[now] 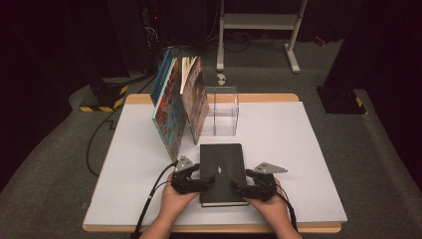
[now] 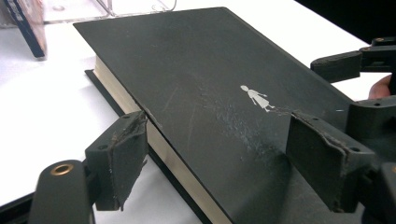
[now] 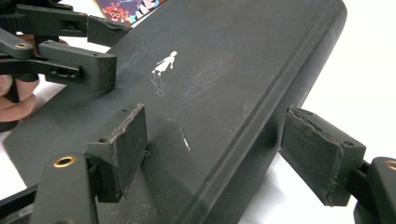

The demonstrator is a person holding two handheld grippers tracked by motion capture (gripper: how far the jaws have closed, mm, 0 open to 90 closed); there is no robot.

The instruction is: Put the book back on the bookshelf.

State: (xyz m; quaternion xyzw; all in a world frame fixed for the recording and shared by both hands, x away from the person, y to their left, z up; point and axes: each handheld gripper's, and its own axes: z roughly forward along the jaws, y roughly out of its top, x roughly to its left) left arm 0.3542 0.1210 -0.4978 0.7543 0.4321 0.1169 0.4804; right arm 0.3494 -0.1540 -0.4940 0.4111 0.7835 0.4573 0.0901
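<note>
Straddling the black book [image 1: 222, 172] that lies flat on the desk [image 1: 298, 149], the left gripper [image 1: 209, 179] and right gripper [image 1: 236, 185] have fingers apart, the page edge and the spine between them unclamped; next, I judge, both must close to lift it.

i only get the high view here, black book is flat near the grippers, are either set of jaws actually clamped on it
Observer: No. The left gripper stands open astride the black book's page edge, one pad beside the pages, one over the cover.
Operator: and the right one
Observer: The right gripper is open too, straddling the spine, its pads clear of the book.
Operator: anything on the cover i should know
Observer: A small white figure is printed mid-cover, with scuff marks around it.
</note>
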